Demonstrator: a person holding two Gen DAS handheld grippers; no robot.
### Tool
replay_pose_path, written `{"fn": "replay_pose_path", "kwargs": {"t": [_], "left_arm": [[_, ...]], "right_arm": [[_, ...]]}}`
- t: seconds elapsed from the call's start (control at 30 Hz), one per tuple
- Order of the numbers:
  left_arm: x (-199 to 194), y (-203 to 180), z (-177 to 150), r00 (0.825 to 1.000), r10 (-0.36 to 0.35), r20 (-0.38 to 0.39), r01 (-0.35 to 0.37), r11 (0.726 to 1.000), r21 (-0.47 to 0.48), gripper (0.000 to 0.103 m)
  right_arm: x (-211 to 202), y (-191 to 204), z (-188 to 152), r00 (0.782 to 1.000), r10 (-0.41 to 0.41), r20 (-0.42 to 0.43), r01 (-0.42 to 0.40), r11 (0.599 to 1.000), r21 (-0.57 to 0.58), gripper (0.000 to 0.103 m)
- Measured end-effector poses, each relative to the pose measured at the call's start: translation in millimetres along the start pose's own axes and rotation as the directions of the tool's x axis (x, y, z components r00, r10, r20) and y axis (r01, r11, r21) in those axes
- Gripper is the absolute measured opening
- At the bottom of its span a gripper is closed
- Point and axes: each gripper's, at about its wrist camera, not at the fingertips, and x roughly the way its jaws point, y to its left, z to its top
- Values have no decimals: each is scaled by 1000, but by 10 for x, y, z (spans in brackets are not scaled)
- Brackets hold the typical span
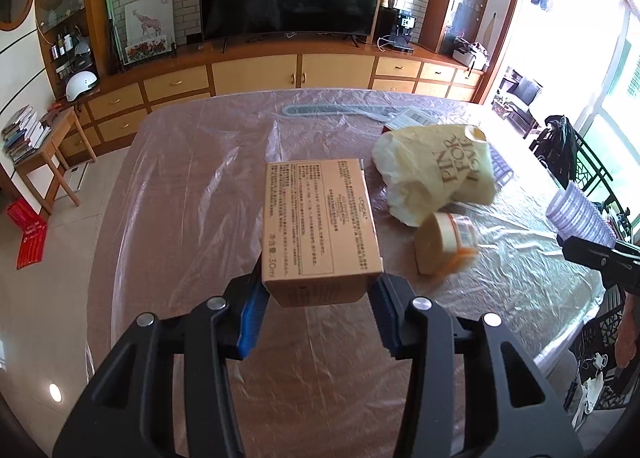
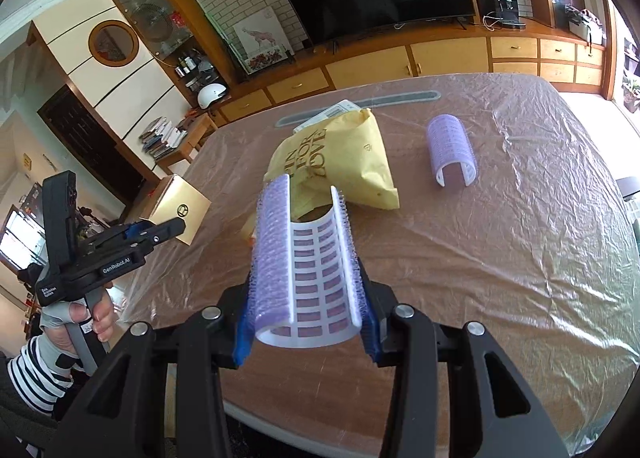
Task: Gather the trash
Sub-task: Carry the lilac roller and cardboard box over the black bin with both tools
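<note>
My left gripper is shut on a tan cardboard box with printed text, held above the table; it also shows in the right wrist view. My right gripper is shut on a purple and white hair roller, held above the table's near edge; that roller shows at the right edge of the left wrist view. A yellow bag lies on the table. A small jar lies in front of it. A second purple roller lies further right.
The table is covered with crinkled clear plastic. A flat paper package lies behind the bag. A TV cabinet stands beyond the table. A side table with books stands to the left.
</note>
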Motion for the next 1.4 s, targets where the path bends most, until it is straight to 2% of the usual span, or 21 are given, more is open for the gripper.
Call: {"fn": "replay_pose_path", "kwargs": {"t": [0.33,0.63,1.07,1.4], "left_arm": [[-418,-299,-339,999,-45,8,45,998,42,47],[-743,-559,-671,996,-88,-7,89,993,77,47],[-986,-931,-1238,985,-140,-99,155,974,167,47],[-825,-1125,-1620,968,-147,-205,188,961,202,47]], "right_arm": [[-368,98,-321,999,49,-20,-50,998,-26,41],[-557,282,-677,993,92,-74,-98,992,-75,41],[-681,333,-1175,973,122,-195,-145,983,-112,41],[-539,280,-1537,948,100,-301,-147,979,-138,41]]}}
